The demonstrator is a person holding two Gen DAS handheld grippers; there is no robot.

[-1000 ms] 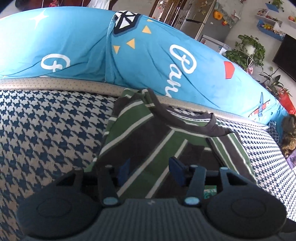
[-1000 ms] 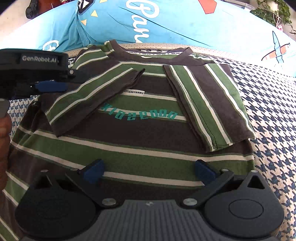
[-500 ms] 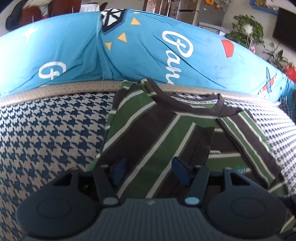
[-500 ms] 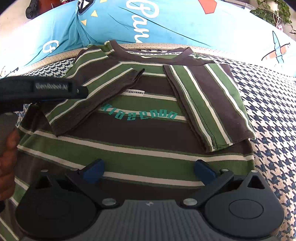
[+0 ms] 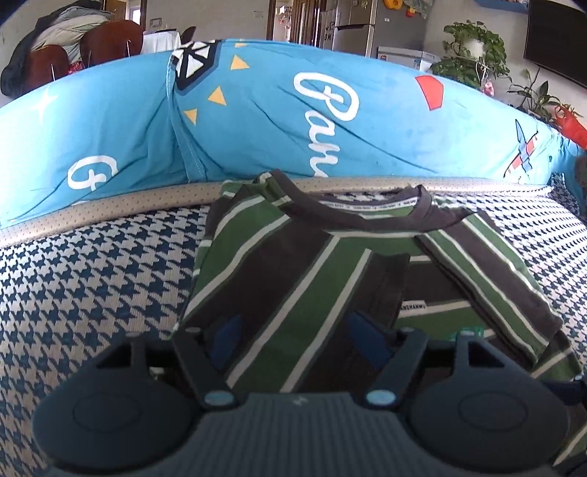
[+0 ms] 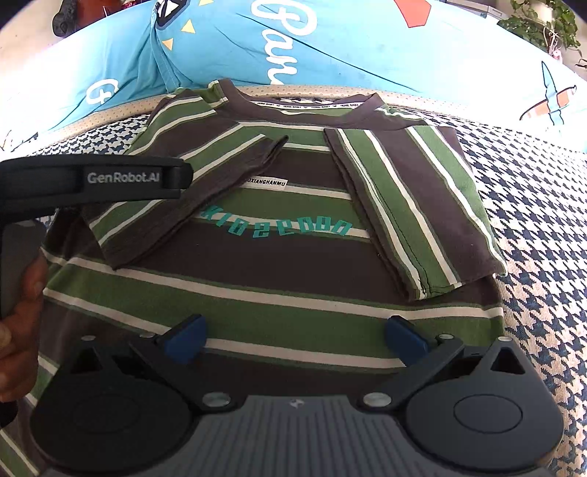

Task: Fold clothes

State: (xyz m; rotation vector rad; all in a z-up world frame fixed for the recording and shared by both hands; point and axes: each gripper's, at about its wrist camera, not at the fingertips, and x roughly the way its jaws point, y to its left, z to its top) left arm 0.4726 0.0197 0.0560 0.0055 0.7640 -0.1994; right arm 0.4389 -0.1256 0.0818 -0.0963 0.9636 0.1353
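Observation:
A green, dark brown and white striped T-shirt (image 6: 279, 264) lies flat on the houndstooth cover, collar at the far side. Both sleeves are folded inward: the left sleeve (image 6: 154, 227) and the right sleeve (image 6: 414, 198). My left gripper (image 5: 297, 337) hovers over the left sleeve (image 5: 293, 293); its jaws are opening and no cloth is pinched between the blue pads. Its black housing (image 6: 110, 178) and the person's hand (image 6: 22, 293) show at the left of the right wrist view. My right gripper (image 6: 295, 335) stands wide open above the shirt's lower part, holding nothing.
A big blue cushion (image 5: 256, 121) with white lettering runs along the far edge behind the collar. The houndstooth cover (image 5: 91, 275) spreads left and right of the shirt. Beyond stand chairs (image 5: 106, 36), a fridge (image 5: 359, 22) and potted plants (image 5: 473, 55).
The left gripper's jaws have spread wider and its view has rolled level. In the right wrist view it slid lower and a little rightward over the left sleeve. The right gripper stayed still.

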